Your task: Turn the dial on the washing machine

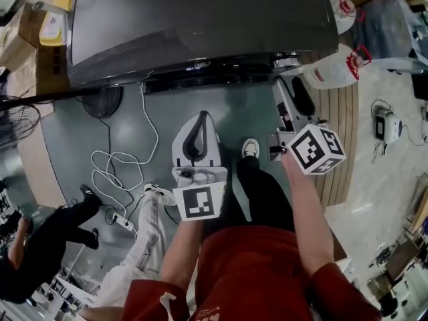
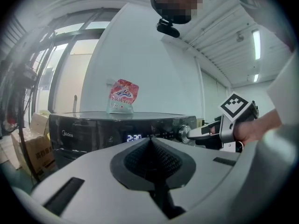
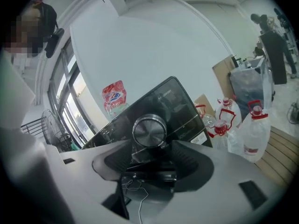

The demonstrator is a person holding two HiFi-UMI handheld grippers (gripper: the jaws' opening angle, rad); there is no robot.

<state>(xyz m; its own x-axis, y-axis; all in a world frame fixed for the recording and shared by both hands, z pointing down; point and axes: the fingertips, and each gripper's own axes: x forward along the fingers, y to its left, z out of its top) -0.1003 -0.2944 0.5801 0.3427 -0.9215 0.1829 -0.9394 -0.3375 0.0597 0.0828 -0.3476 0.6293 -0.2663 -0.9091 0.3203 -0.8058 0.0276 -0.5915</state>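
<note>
The dark washing machine [image 1: 200, 19] fills the top of the head view, its silver dial [image 1: 286, 61] on the front panel at the right. My right gripper [image 1: 289, 79] is open, its tips right at the dial. In the right gripper view the round dial [image 3: 149, 129] shows whole, centred just beyond the spread jaws. My left gripper [image 1: 198, 122] is shut on nothing, held back from the machine left of the right one. In the left gripper view the panel reads 2:30 [image 2: 134, 137], and the right gripper [image 2: 201, 133] reaches the dial [image 2: 184, 133] from the right.
A pink packet [image 2: 122, 96] stands on the machine's lid. Large water jugs [image 1: 334, 69] sit on the floor to the machine's right. A white cable [image 1: 114, 172] lies coiled on the floor at left, near a fan [image 1: 13, 116]. Another person [image 1: 40, 246] crouches lower left.
</note>
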